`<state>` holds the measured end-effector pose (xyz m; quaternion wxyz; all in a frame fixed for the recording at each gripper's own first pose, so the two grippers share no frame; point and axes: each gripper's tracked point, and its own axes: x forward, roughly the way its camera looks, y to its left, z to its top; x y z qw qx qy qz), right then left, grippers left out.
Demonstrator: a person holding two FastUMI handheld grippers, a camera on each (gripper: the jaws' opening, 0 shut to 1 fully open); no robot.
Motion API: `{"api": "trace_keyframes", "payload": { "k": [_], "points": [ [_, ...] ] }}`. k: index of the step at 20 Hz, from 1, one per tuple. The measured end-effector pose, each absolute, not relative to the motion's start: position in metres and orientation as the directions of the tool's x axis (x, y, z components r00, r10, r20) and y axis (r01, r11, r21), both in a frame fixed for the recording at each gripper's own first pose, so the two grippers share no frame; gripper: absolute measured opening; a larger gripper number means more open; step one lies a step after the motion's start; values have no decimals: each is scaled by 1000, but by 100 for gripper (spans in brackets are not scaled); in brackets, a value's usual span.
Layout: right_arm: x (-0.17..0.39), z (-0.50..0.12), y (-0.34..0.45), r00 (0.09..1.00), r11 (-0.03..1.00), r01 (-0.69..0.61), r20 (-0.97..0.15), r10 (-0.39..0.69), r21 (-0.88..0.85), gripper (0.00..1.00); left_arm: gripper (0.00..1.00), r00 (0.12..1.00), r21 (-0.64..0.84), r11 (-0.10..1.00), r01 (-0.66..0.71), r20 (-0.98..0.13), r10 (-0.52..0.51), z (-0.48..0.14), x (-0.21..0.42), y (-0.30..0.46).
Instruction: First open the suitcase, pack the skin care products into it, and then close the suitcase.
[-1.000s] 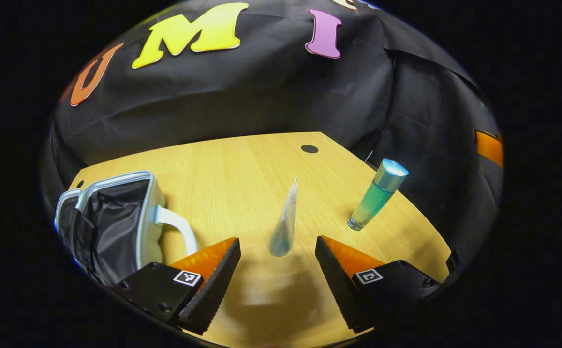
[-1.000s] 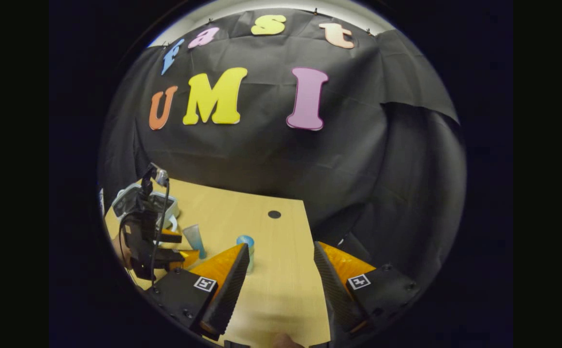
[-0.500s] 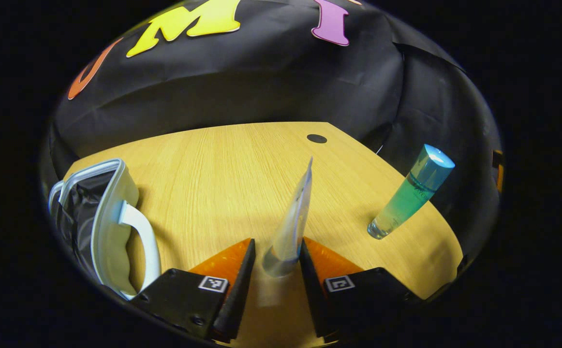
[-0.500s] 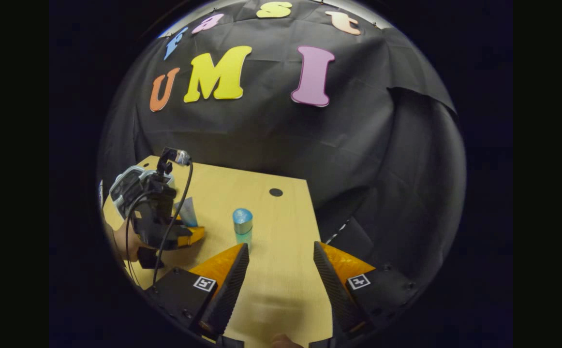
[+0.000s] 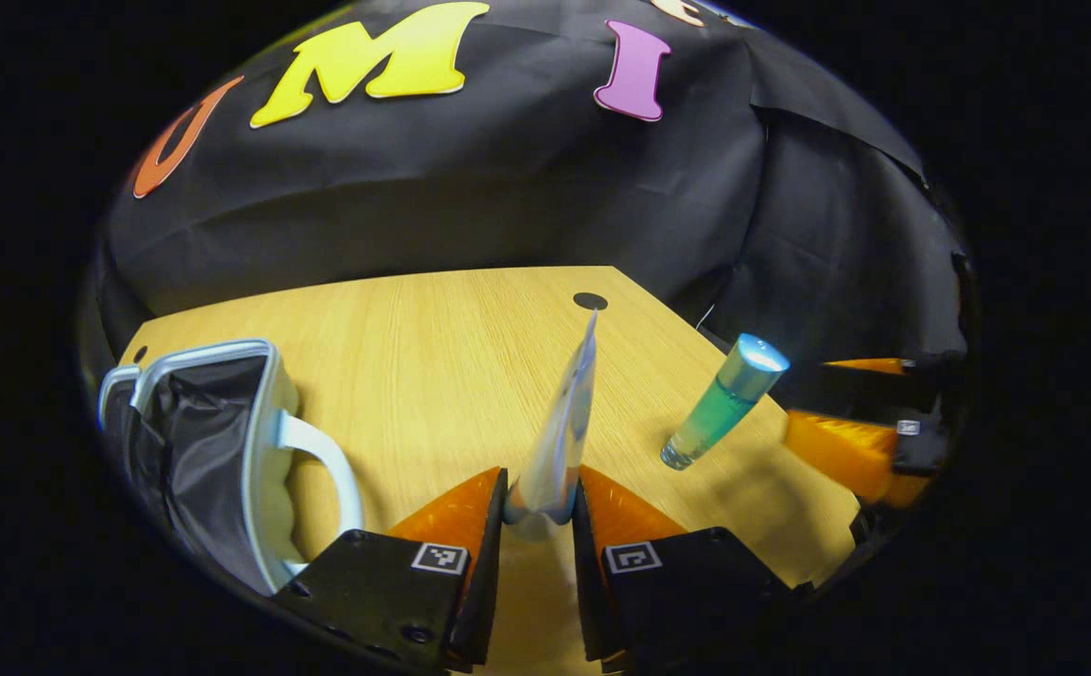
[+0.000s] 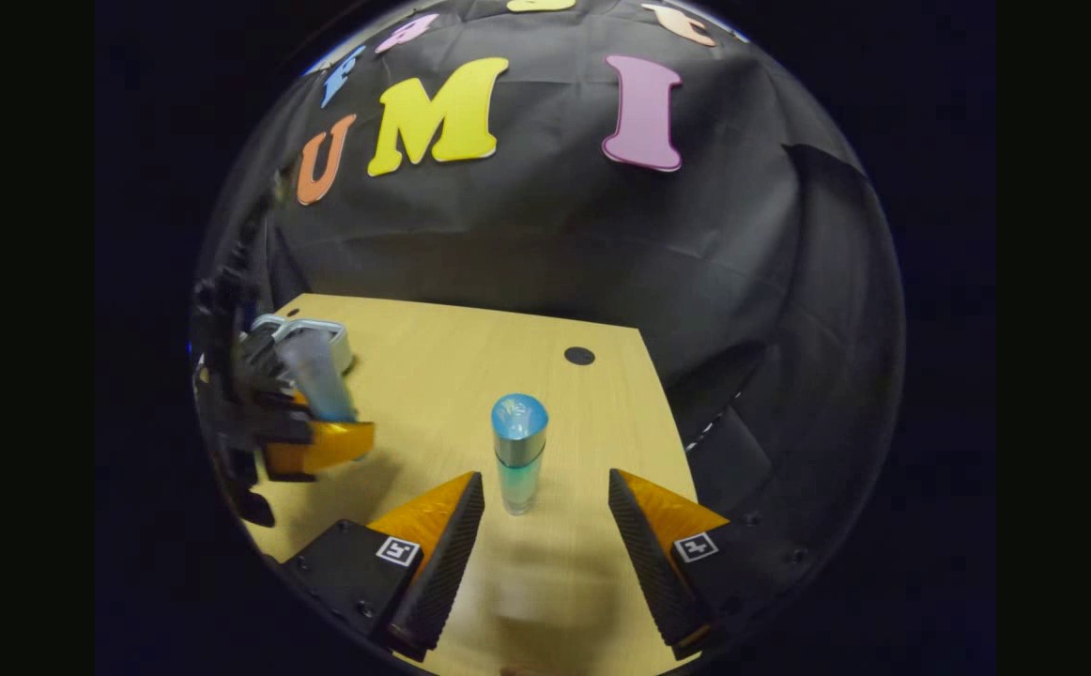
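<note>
The left hand-held gripper [image 5: 538,526] is clamped on the tube [image 5: 560,437]: both fingers press against the tube's lower end, and the tube rises forward from between them, thin edge toward the camera, tapering to a flat crimped tip. In the left gripper view the suitcase [image 5: 212,441] sits on the counter [image 5: 433,347] to the left of this hand-held gripper, open, with its dark lining showing and a white handle [image 5: 325,460] on the side nearest the fingers. The bottle [image 5: 722,402], green-blue with a shiny blue cap, stands on the counter ahead and to the right of the tube, apart from it. Farther right, at the counter's edge, the right hand-held gripper [image 5: 860,427] shows in part. In the right gripper view the right hand-held gripper [image 6: 545,512] is open, its fingers spread wide, and the bottle [image 6: 517,451] stands upright on the counter [image 6: 433,357] just ahead of the gap between them, touching neither finger. Off to its left, the left hand-held gripper [image 6: 306,437] holds the tube [image 6: 315,380] upright, with the suitcase [image 6: 315,333] just behind it. A small dark round hole [image 6: 579,356] marks the counter near its far edge.
</note>
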<state>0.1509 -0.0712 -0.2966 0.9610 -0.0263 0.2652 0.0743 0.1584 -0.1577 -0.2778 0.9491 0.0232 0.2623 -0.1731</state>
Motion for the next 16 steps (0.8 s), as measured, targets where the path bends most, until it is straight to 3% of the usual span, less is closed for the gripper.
{"api": "trace_keyframes", "payload": {
  "k": [5,11,16],
  "points": [
    [181,-338,-48,823,986,-167,-553,131,-15,77,38,819,-47,960,277,-511,-261,-247,125,-105],
    [202,-340,-35,826,986,-163,-550,122,-27,36,38,851,-75,991,113,-508,-135,-226,105,-11],
    [168,-313,1,813,980,-198,-559,161,-7,36,38,848,-88,996,22,-526,-65,-230,111,62]
  ]
}}
